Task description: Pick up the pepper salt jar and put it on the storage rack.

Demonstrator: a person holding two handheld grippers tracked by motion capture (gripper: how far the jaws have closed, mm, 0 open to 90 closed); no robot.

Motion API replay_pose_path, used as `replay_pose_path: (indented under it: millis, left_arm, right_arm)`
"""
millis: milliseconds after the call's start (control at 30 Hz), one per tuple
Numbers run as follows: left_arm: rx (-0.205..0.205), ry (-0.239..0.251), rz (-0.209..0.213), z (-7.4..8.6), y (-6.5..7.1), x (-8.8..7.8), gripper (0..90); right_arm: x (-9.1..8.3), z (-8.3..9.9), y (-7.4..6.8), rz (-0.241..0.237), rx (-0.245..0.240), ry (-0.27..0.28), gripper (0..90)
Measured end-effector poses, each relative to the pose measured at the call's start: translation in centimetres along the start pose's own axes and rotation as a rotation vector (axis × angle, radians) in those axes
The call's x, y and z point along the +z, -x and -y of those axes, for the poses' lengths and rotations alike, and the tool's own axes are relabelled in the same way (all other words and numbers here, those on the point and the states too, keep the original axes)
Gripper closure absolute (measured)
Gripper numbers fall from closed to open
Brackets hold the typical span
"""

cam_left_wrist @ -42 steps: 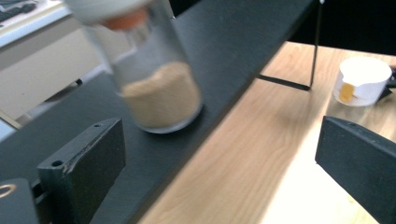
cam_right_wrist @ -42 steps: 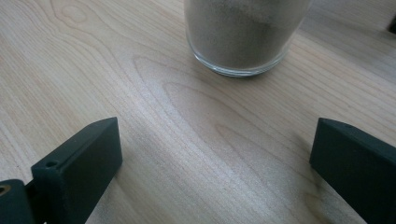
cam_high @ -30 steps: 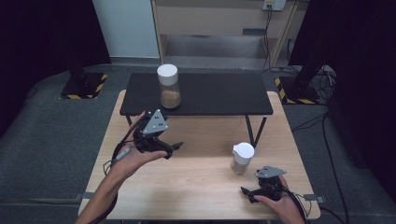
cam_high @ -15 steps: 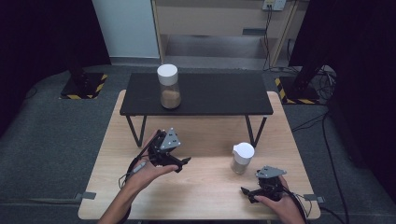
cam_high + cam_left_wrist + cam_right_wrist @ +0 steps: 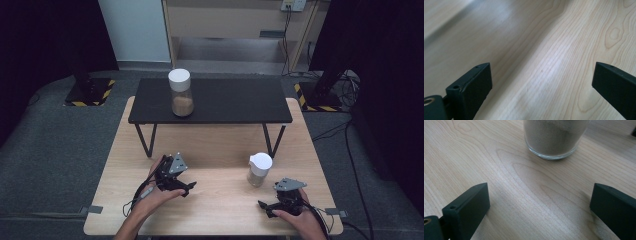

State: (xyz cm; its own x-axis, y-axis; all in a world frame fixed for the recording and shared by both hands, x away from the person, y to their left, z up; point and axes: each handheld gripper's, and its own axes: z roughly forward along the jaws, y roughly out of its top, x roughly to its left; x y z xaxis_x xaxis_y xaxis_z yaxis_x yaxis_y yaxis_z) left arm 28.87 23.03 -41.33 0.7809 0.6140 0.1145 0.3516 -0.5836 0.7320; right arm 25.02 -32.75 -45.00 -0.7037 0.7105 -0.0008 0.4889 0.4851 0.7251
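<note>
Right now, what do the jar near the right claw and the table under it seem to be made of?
The clear round jar with the white lid looks like glass: in the right gripper view its thick transparent base glints, with a tan powder inside. The lid looks like matte plastic, though that is uncertain. The pale wooden table shows grain lines and knots under a smooth, slightly shiny finish; solid wood or veneer cannot be told.

A light wooden table with visible grain (image 5: 215, 210) stands on grey carpeted floor (image 5: 55, 150). A low black rectangular shelf on thin metal legs (image 5: 235, 102) sits across its far half. Yellow-and-black striped floor plates (image 5: 90, 92) lie at both sides. Behind: a pale wall panel (image 5: 132, 30) and what appears to be a beige cabinet (image 5: 235, 22). Dark curtains (image 5: 45, 35) flank the area.
</note>
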Motion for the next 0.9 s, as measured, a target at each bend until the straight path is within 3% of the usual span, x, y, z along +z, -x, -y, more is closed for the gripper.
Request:
replay_pose_path:
  millis: [200,367,900]
  left_arm:
    - [-0.058,-0.016,-0.027,2.2,-0.1,-0.3,1.9]
    - [-0.087,-0.033,-0.018,3.7,-0.6,-0.4,2.1]
    - [-0.187,-0.033,-0.031,5.5,-1.0,-0.8,2.2]
  right_arm:
    - [0.0,0.0,0.0,0.000,0.001,0.000,3.4]
    - [0.0,0.0,0.0,0.001,0.001,0.000,3.4]
    - [-0.1,0.1,-0.1,0.003,0.003,0.000,3.4]
